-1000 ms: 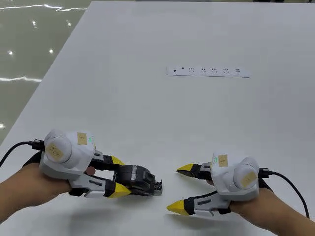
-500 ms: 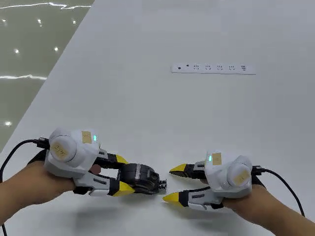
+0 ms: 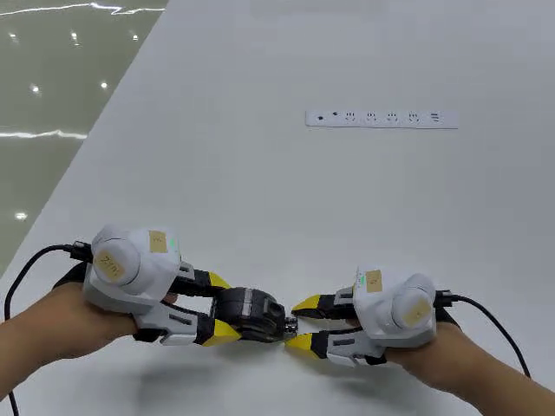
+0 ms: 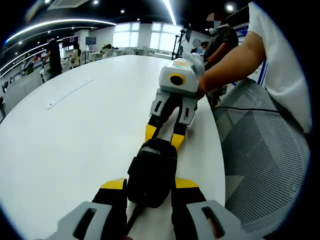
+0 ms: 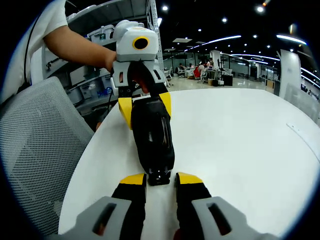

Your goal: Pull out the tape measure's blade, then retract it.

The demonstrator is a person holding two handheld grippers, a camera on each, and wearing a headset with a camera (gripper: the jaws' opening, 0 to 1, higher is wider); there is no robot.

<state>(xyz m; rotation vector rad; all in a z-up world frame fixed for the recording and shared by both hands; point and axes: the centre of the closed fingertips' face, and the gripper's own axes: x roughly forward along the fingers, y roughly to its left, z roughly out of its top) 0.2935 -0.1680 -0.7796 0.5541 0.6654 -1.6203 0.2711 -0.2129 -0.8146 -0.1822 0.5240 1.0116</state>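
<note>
R gripper [image 3: 301, 323] nearer, boxy black tape measure [image 3: 251, 314]

The tape measure [image 3: 251, 314] is showing glossy black. The left gripper [image 3: 222, 306] and right gripper [image 3: 302, 322] are wearing white shells, yellow tips and tan stickers. The table [image 3: 260, 173] and power strip [image 3: 381, 119] are looking white, the floor [image 3: 52, 87] is shining grey-green.

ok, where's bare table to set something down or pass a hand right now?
Free: the wide white table between the power strip and the grippers, plus the stretch left of the strip. Crowded: the near edge, where the left gripper holds the tape measure and the right gripper meets its tip.
</note>
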